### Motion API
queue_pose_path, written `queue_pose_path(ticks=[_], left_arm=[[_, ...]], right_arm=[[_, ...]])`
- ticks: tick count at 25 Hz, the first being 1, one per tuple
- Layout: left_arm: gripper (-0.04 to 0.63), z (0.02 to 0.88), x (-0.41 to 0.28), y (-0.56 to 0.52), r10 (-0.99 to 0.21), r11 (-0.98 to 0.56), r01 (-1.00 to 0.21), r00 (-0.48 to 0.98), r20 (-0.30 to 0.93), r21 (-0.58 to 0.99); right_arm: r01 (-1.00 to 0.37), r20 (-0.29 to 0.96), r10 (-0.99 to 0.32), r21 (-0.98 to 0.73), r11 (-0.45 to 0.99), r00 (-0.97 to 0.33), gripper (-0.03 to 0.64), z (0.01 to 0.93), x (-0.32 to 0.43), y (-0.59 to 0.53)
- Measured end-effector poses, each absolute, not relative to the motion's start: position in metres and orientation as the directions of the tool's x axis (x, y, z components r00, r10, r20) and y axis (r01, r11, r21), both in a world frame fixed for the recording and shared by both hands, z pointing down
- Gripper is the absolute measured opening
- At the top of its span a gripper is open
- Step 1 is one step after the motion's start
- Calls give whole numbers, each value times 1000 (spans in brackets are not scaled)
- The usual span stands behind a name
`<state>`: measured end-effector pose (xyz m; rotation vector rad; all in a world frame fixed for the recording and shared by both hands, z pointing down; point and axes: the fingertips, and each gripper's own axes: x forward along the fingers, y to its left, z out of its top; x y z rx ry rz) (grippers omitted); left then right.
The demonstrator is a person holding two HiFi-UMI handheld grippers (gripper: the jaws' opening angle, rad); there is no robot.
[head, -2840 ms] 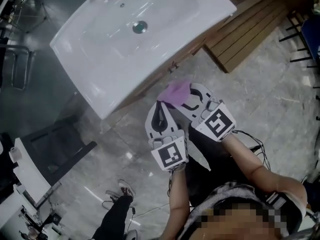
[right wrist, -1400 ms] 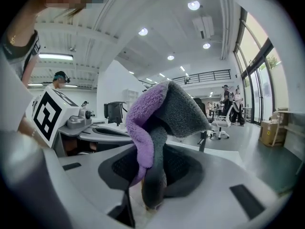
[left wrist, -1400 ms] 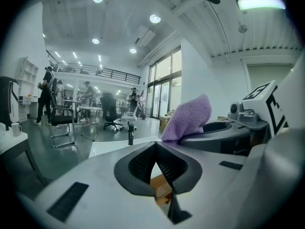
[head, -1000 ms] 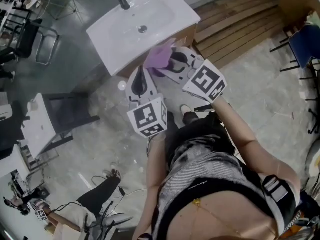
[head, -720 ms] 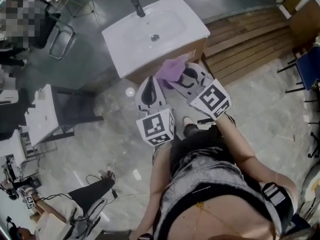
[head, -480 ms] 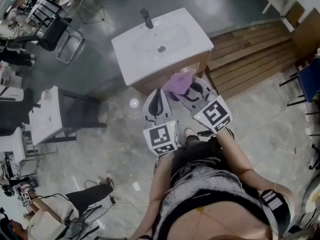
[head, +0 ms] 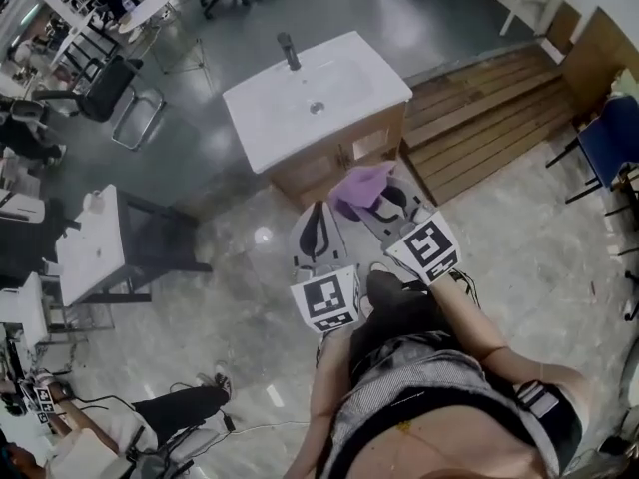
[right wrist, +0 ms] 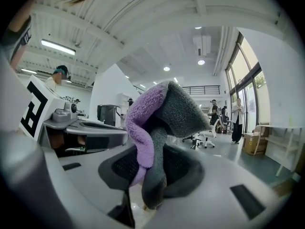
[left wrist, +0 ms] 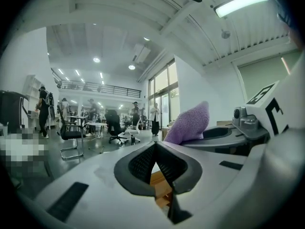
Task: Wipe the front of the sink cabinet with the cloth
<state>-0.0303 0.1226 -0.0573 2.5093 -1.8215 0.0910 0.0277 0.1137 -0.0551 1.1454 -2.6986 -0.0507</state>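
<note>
- Two grippers are held up in front of the person. The right gripper (head: 374,200) has its jaws clamped on the cloth (head: 360,182), which bunches up above the pads. The left gripper (head: 318,214) has its jaws pressed together on nothing.
- The cloth is in the air, near the front of the cabinet (head: 337,164) but apart from it, below the sink (head: 312,98).
- To wipe well, the right gripper should, I judge, lay the loose purple bunch flat on the wooden front, so that fabric rather than jaw tips meets the wood.
- Long overlapping strokes from the top edge downward would likely cover the whole front.
- The grip looks deep, yet hard dragging could pull the cloth free.
- The left gripper is best kept aside.
</note>
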Motion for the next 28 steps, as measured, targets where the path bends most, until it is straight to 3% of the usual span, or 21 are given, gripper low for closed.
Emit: queue_pose_path(ticks=[11, 28], left_arm=[[6, -53, -18, 165, -944, -317, -948, 317, 90, 11], [6, -74, 66, 179, -966, -256, -966, 254, 55, -31]], right_arm=[[-731, 186, -739, 122, 671, -647, 173, -55, 36, 163], [-676, 165, -691, 143, 723, -704, 173, -72, 112, 170]])
